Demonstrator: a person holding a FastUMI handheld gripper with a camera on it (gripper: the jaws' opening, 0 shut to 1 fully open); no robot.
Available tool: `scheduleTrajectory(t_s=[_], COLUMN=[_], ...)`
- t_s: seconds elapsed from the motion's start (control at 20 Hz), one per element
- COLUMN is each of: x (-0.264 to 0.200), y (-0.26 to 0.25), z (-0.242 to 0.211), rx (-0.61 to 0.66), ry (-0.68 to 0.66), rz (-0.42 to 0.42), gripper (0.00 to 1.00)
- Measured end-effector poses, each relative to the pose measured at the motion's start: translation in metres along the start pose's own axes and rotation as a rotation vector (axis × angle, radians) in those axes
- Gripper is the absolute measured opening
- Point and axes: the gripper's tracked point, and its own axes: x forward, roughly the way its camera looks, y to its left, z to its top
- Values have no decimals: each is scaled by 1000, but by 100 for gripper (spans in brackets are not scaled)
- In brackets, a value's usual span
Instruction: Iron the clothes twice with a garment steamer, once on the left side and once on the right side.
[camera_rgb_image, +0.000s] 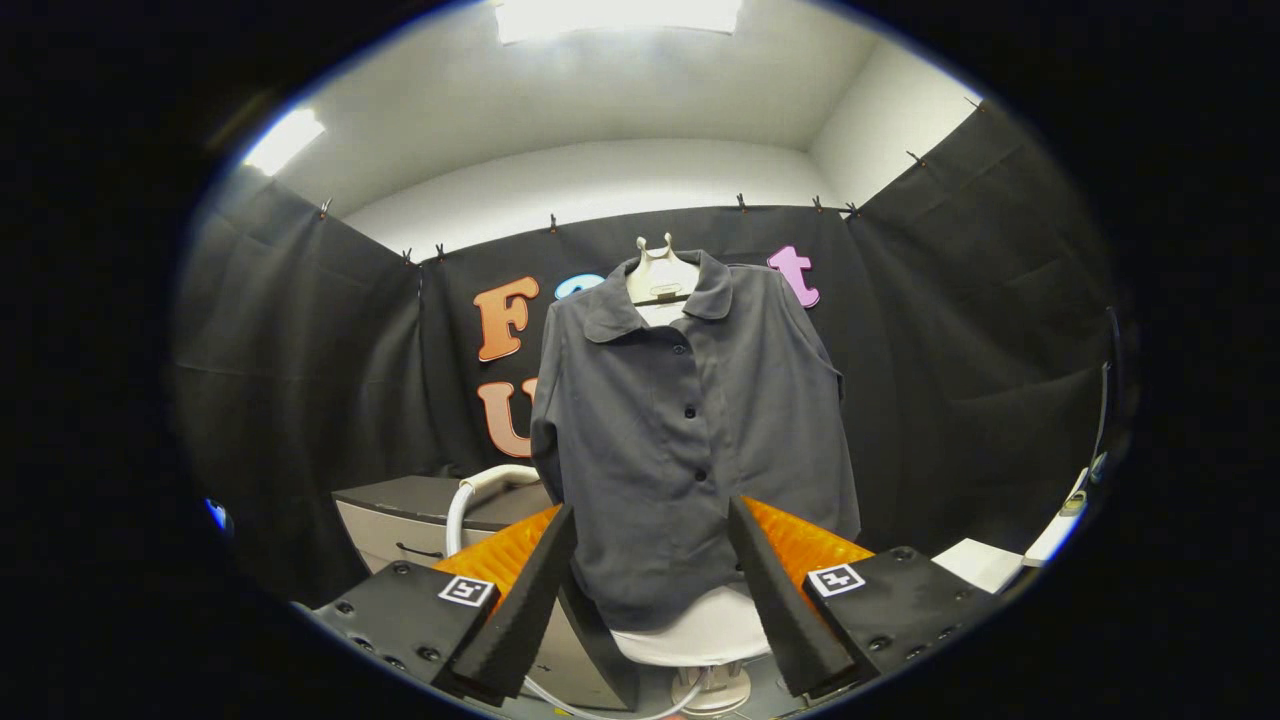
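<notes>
Black cloth walls stand behind the shirt (690, 440) beyond the gripper (650, 600), whose fingers are spread wide and empty, so finding the steamer probably comes next.

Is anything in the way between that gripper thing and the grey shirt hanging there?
Nothing visible does. The hand-held gripper is open, its fingers spread either side of the shirt's lower hem, with open space ahead. The white hose curves off to the side near the cabinet.
</notes>
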Motion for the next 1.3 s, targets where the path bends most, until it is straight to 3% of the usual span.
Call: scheduleTrajectory(t_s=[0.4, 0.75, 1.15, 1.3], x=[-4, 9, 48, 76], y=[8, 40, 115, 157], z=[4, 17, 43, 36], rx=[-6, -18, 24, 48], ry=[-8, -30, -59, -8], rz=[9, 76, 233, 301], gripper=[98, 98, 98, 98])
